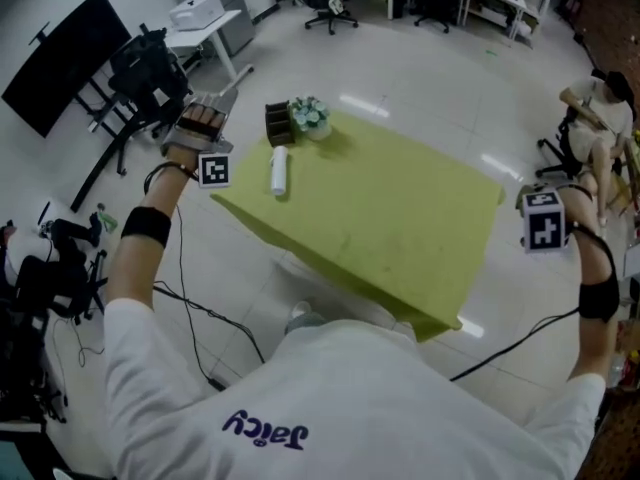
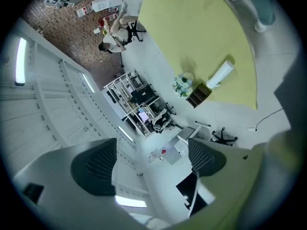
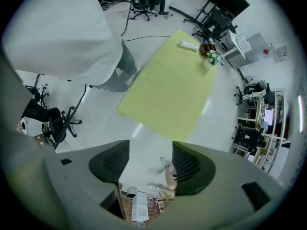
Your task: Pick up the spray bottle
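Observation:
The white spray bottle (image 1: 278, 170) lies on its side near the far left corner of the yellow-green table (image 1: 400, 228). My left gripper (image 1: 200, 120) is raised off the table's left corner, well apart from the bottle, and stands open with nothing between its pads (image 2: 96, 166). In its view the bottle (image 2: 220, 74) is far off at the upper right. My right gripper (image 1: 545, 220) hangs beyond the table's right edge, open (image 3: 150, 164) and empty. The bottle (image 3: 189, 44) shows small at the table's far end there.
A brown box (image 1: 279, 123) and a small pot of pale flowers (image 1: 308, 115) stand just behind the bottle. A black monitor (image 1: 60, 58), a white desk (image 1: 205, 23) and camera gear stand left. A seated person (image 1: 600, 108) is far right. Cables cross the floor.

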Demonstrator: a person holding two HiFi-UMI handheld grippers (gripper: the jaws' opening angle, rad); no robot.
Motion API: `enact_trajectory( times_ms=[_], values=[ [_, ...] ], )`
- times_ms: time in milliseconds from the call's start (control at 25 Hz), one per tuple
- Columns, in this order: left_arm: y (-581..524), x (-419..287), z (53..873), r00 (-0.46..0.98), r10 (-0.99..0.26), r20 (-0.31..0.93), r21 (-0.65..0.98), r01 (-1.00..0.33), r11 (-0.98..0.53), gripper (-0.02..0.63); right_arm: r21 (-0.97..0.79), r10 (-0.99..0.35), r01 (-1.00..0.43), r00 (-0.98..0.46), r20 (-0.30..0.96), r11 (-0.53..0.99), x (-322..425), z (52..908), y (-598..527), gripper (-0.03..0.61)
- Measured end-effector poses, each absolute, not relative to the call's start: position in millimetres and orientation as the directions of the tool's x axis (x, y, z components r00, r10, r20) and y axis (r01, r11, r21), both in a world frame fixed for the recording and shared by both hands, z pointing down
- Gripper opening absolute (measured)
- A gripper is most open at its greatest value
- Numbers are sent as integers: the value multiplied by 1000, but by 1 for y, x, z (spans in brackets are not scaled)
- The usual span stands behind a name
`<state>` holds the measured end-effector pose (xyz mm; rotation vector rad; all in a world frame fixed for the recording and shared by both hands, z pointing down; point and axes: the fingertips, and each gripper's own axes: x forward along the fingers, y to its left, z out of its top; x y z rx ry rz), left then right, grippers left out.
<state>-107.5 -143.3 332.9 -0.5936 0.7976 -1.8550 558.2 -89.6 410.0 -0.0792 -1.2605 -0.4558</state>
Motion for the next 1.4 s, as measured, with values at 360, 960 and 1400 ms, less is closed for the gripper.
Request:
enact_trajectory(
  times_ms=[360, 960, 1400],
  values=[
    [-154, -132, 383, -291, -949, 124, -905, 359, -228, 472, 329, -404, 462, 71, 912, 823, 471, 412, -136, 293],
    [-254, -275, 455, -252, -930, 269, -863, 366, -348, 474, 315, -365, 337, 94, 926, 887, 285, 446, -202, 293],
    [-296, -320, 465, -151, -940, 307, -901, 272, -338, 489, 348, -393, 332, 80, 916, 877, 224, 457, -222, 293]
  ],
)
